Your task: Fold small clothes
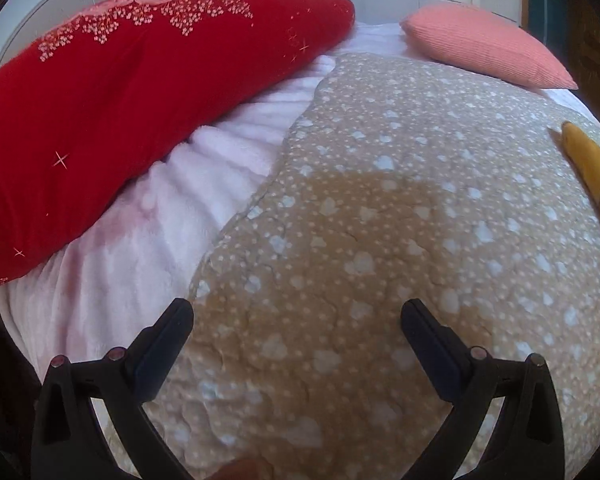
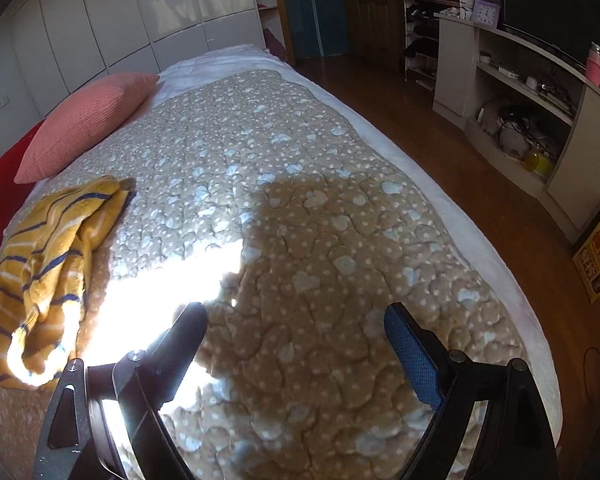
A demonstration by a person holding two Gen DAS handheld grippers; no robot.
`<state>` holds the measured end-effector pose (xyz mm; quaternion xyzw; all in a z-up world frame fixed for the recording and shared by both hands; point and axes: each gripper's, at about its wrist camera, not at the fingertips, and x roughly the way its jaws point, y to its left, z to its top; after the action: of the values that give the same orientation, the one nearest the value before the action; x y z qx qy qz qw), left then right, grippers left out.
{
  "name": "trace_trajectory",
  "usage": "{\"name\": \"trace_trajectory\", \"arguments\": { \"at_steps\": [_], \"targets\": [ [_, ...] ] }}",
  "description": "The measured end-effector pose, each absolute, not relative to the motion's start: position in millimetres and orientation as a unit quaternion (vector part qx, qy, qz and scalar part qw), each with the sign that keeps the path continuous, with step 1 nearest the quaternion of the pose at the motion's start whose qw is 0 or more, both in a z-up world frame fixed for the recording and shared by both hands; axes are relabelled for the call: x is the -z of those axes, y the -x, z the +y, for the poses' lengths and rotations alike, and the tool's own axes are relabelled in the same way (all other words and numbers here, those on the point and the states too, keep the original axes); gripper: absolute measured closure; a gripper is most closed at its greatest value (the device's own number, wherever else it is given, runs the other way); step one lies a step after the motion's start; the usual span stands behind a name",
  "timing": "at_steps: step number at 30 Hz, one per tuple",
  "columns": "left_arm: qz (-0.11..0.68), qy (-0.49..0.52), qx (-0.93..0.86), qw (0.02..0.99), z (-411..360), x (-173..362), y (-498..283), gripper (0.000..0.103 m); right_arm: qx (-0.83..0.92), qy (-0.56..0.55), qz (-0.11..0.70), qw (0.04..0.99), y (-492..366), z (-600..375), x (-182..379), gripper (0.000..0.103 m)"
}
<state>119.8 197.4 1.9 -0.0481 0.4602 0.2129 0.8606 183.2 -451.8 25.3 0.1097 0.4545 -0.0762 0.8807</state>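
Tan quilt [image 2: 300,184] on bed, crumpled striped garment [image 2: 48,264] near pink pillow [image 2: 84,120], both hand-held grippers [image 1: 296,316] [image 2: 296,320] spread apart, empty

Bed with tan spotted quilt [image 2: 300,208], sun patch at 8 o'clock. White wardrobe [image 2: 140,12] at 11, wooden door [image 2: 374,8] at 12. White shelves [image 2: 512,112] at 2, brown wood floor [image 2: 440,152] below.

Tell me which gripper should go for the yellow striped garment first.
Probably the right gripper: the whole crumpled yellow striped garment shows beside its open fingers. In the left gripper's view only an edge shows, far right.
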Motion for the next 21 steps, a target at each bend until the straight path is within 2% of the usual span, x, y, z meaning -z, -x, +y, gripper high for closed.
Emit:
{"name": "trace_trajectory", "arguments": {
  "at_steps": [2,4,7,21],
  "targets": [
    [0.470,0.072,-0.208,0.855,213.5,6.9,-128.8,0.000,0.087,-0.104,0.460,0.878,-190.0,-450.1,-18.9,0.007],
    [0.474,0.094,-0.202,0.852,222.7,10.3,-134.9,0.000,0.090,-0.089,0.463,0.877,-194.7,-444.6,-16.5,0.000],
    [0.475,0.081,-0.202,0.852,224.5,14.7,-144.4,0.000,0.092,-0.057,0.466,0.878,-198.1,-436.8,-13.6,0.000],
    [0.464,0.103,-0.196,0.858,228.6,19.7,-141.0,0.000,0.088,-0.059,0.448,0.888,-193.2,-439.0,-10.9,0.000]
  ]
}}
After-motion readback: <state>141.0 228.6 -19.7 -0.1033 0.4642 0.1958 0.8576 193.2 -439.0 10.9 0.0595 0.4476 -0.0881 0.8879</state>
